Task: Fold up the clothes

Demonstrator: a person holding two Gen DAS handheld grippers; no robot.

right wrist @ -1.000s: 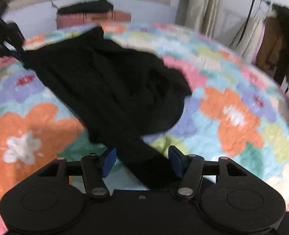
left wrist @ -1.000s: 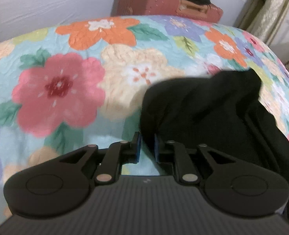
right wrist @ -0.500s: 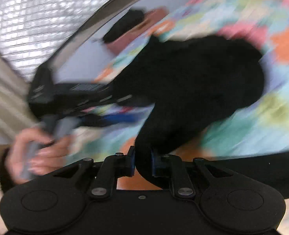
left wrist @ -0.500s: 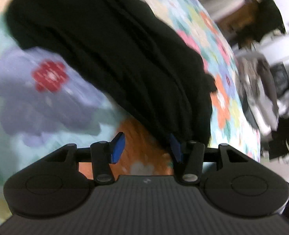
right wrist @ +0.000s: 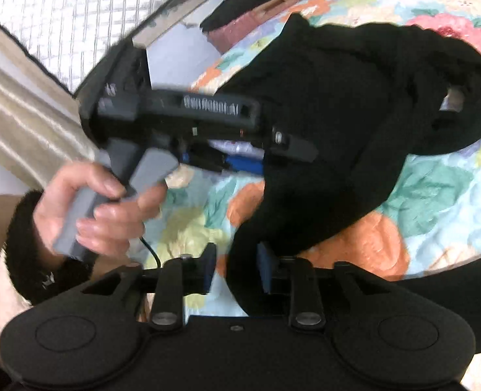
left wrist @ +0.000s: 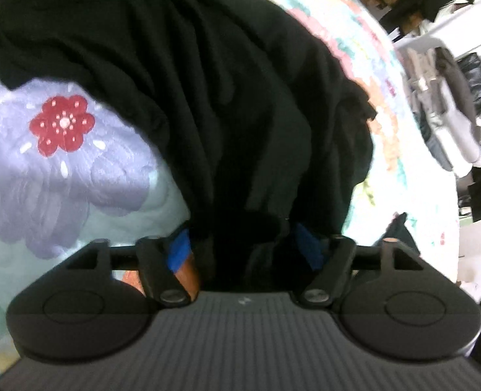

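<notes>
Right claw (right wrist: pixel 235 268) clenched on a strand of black garment (right wrist: pixel 354 123). Left claw (left wrist: pixel 240 249) spread wide, dark folds bunched between blue pads (left wrist: pixel 179 249). Garment heaped on floral bedspread (left wrist: pixel 61 176), stretching toward 12 o'clock.

Bed with floral quilt (right wrist: pixel 436 195) in pastel colours, reddish suitcase (right wrist: pixel 260 16) beside a white wall, beige curtain (right wrist: pixel 22 97), quilted silver panel (right wrist: pixel 87 9), hanging clothes (left wrist: pixel 449 123) at the side
</notes>
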